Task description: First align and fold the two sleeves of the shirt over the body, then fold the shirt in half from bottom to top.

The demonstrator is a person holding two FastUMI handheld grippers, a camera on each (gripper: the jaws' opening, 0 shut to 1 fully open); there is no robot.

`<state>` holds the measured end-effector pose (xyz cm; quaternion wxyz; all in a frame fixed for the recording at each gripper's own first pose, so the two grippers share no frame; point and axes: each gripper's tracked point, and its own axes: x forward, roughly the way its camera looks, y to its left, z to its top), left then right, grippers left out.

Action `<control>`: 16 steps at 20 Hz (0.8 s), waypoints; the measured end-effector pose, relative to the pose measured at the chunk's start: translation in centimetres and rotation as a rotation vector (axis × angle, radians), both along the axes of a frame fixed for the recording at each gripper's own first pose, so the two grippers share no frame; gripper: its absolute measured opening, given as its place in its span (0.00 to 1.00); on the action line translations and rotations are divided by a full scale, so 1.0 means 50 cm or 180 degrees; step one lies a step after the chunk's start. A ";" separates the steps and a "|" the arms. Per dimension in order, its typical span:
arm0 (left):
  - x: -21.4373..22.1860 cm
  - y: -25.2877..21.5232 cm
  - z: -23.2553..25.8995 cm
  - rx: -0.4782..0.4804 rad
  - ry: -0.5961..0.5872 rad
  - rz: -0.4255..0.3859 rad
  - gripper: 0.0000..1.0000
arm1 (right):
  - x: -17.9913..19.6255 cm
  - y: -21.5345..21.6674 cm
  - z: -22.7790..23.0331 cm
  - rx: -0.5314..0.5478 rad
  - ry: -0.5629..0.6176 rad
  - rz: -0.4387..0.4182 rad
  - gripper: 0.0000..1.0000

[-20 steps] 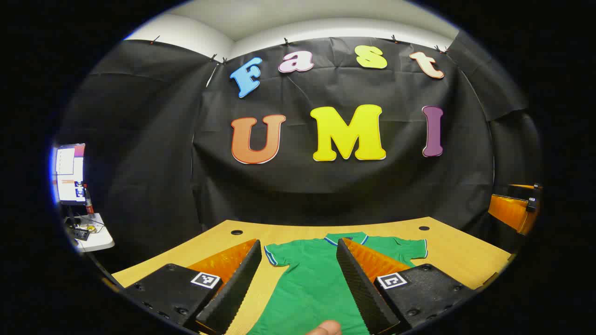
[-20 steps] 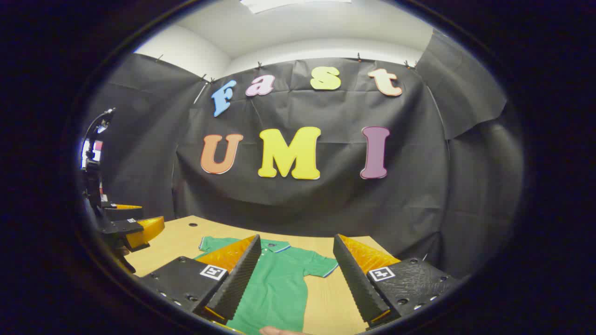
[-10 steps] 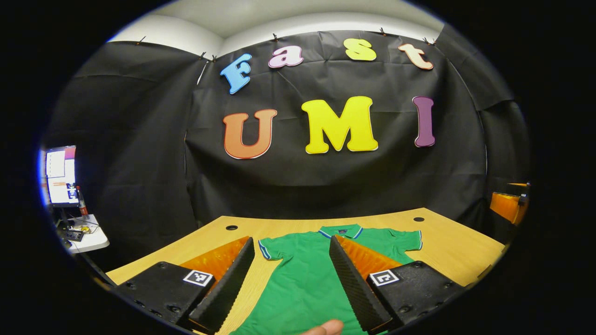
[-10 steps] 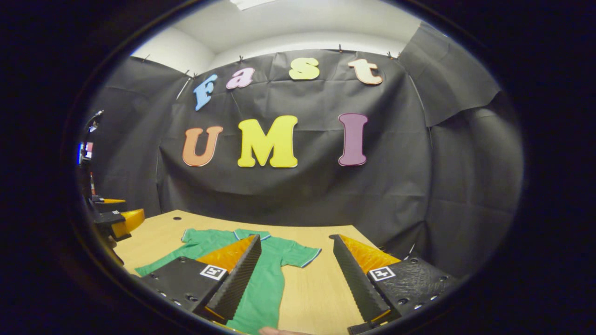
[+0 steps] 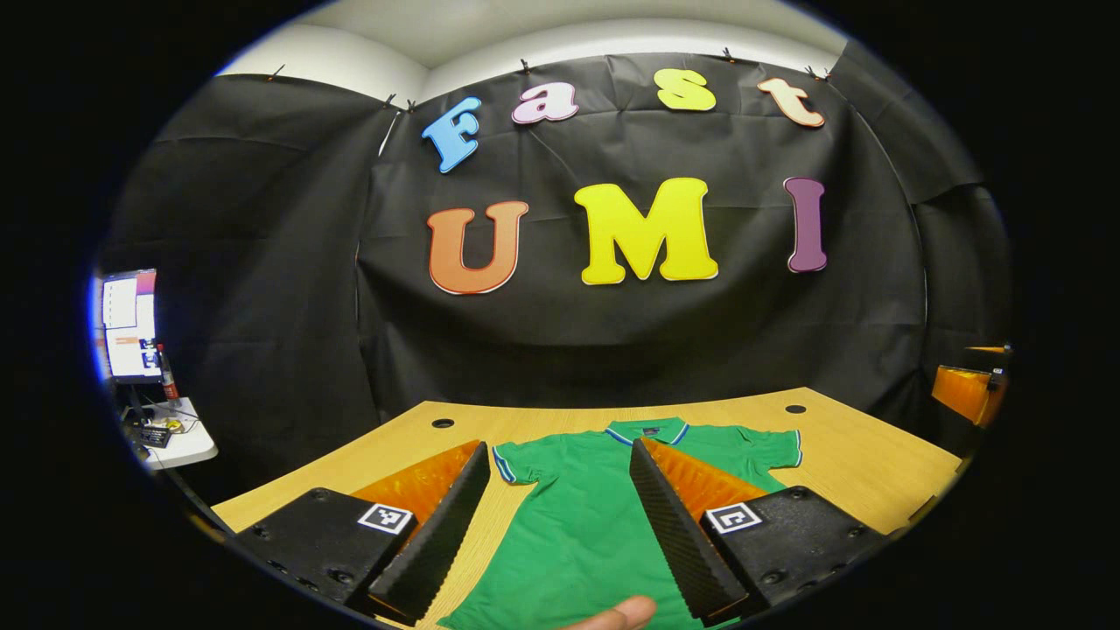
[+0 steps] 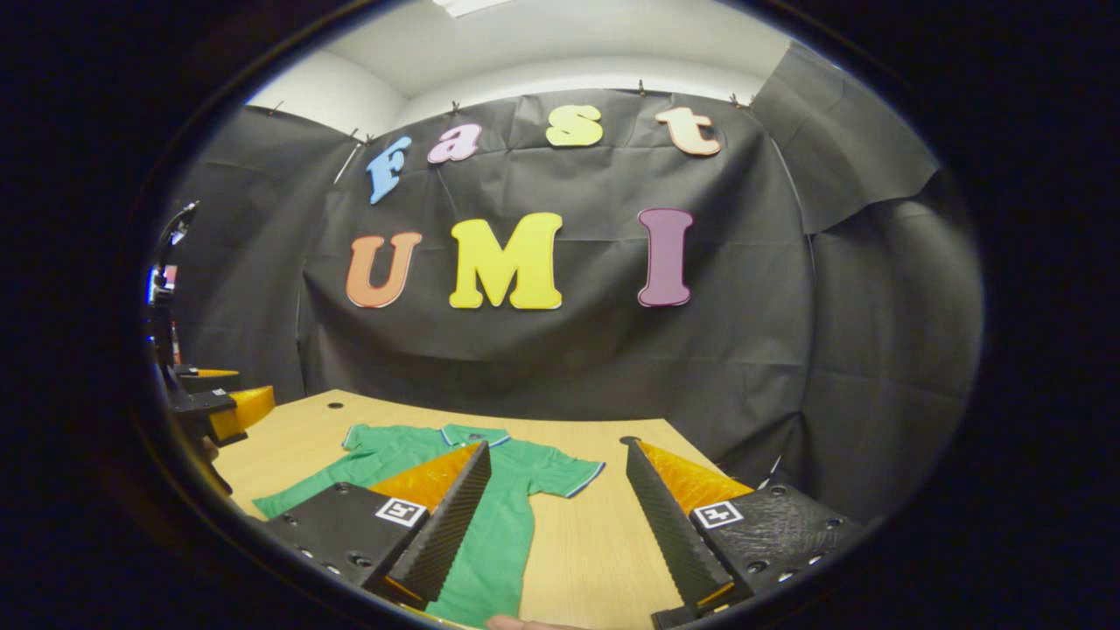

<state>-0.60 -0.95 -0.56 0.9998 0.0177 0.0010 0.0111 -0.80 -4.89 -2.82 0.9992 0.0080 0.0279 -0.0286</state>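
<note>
A green polo shirt [image 5: 577, 516] with blue-and-white trim lies flat on the wooden table [image 5: 857, 464], collar toward the far wall, both short sleeves spread out. My left gripper [image 5: 560, 451] hovers open above the shirt's body, nothing between its fingers. In the right gripper view the same shirt [image 6: 503, 516] lies left of centre, its right sleeve [image 6: 560, 477] ahead of my right gripper [image 6: 556, 448], which stands open and empty over the table's right part. The left gripper [image 6: 223, 411] shows at the far left edge there.
Two cable holes [image 5: 443, 423] mark the table's far corners. A small white side table [image 5: 171, 442] with a monitor [image 5: 127, 324] stands off to the left. The table's right edge [image 6: 700, 459] runs close to the black cloth. A fingertip [image 5: 617, 612] shows at the bottom.
Both views have shifted slightly; the right gripper view swung rightward over the last second, so the shirt sits farther left in it. Both grippers stay open and the shirt has not moved.
</note>
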 end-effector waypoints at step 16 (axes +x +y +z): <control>0.017 0.001 -0.010 -0.0015 0.0072 0.0048 1.00 | 0.285 -0.014 -0.069 -0.0003 0.0377 -0.0058 0.95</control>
